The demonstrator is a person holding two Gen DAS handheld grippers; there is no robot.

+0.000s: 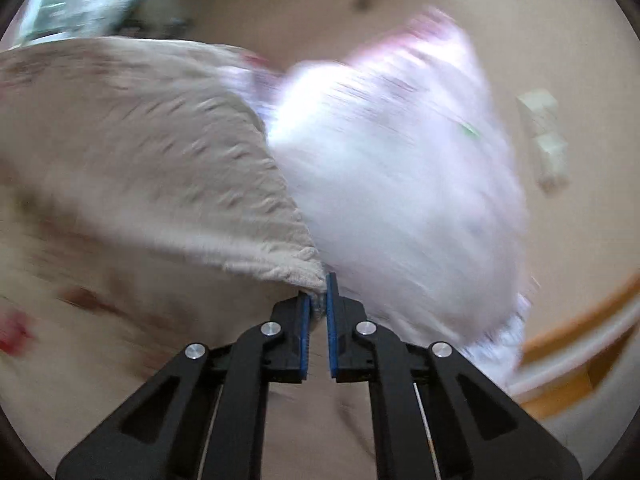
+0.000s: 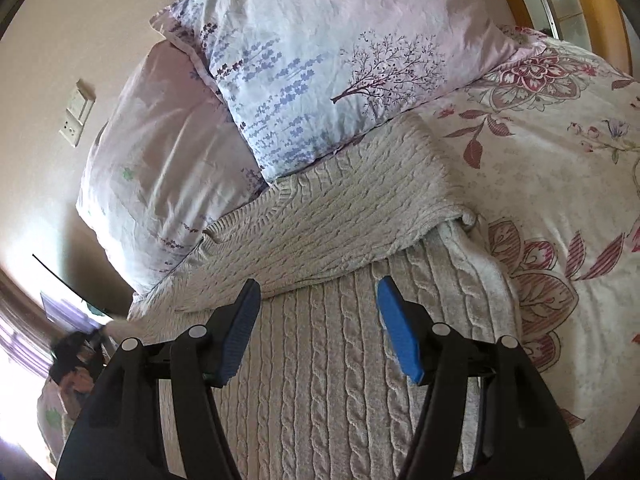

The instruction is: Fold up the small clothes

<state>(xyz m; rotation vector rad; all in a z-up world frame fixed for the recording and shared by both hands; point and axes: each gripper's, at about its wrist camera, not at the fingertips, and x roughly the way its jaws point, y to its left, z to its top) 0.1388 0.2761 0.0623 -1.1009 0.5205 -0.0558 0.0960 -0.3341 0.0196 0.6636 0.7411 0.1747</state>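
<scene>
On the bed [image 2: 560, 152], a cream cable-knit sweater [image 2: 320, 360] lies partly folded. The left tool [image 1: 318, 304] is clenched on its edge (view blurred); the right tool [image 2: 318, 316] hovers released above. Carry the edge across evenly, avoiding 1 bunched corner.

Two lavender-print pillows [image 2: 320, 60] lean on a floral bedspread [image 2: 560, 160], with a wall socket [image 2: 78, 114] beside them.

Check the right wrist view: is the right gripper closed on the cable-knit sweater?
No, the right gripper stands open above the cable-knit sweater, with knit visible between its blue pads and nothing pinched.
</scene>
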